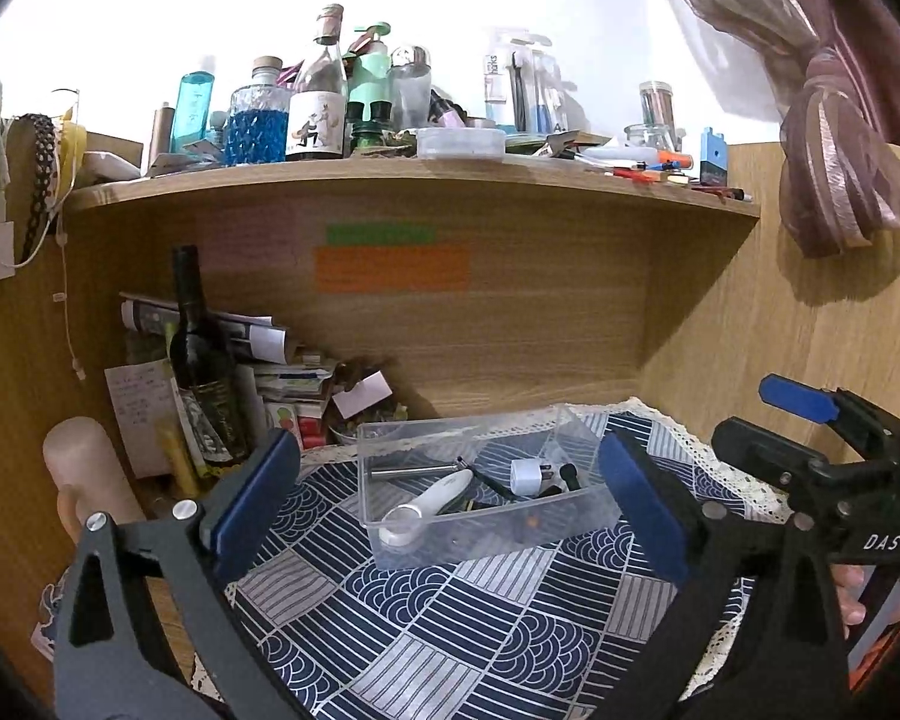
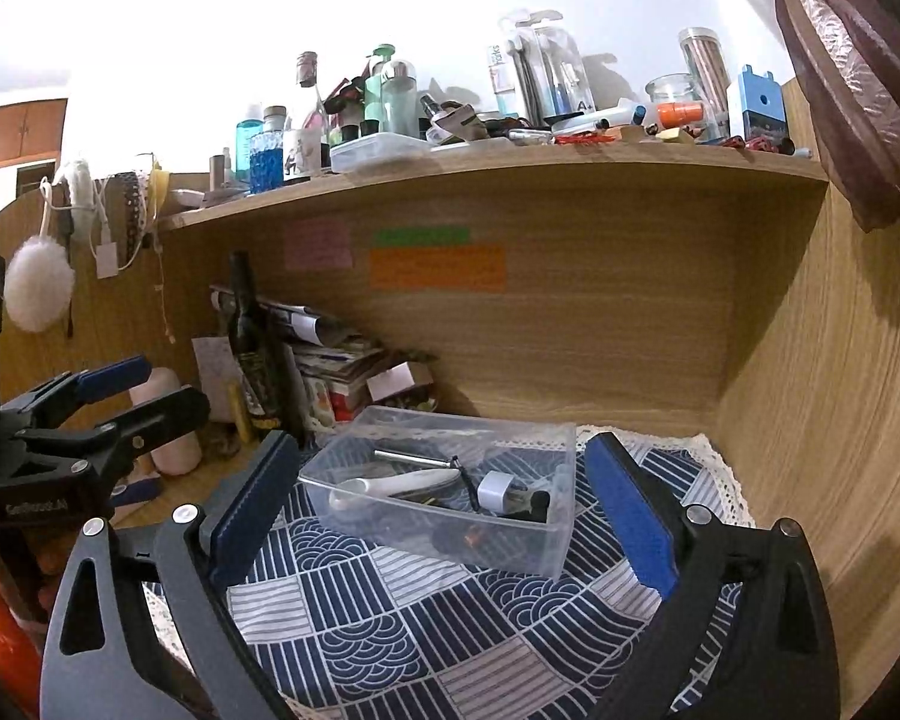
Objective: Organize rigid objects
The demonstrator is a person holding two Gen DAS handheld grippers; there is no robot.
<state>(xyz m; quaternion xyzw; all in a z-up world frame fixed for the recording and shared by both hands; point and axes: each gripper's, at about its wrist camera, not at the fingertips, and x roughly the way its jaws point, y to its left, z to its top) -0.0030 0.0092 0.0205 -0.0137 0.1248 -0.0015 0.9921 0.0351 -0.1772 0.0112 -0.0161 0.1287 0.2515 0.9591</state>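
Desk alcove under a cluttered shelf (image 1: 390,171), seen from two hand-held grippers; a clear plastic box (image 1: 480,480) sits on a blue patterned cloth (image 1: 450,618), and it already holds a white handled tool (image 1: 432,501), a white plug adapter (image 1: 525,476), a metal rod (image 1: 408,471) and dark small bits; no loose item shows on the cloth, so the sorting looks largely finished, though the shelf remains crowded; the left gripper (image 1: 450,510) and right gripper (image 2: 444,522) both stand spread wide and empty; the box lies ahead of and between each pair of jaws, touching neither.
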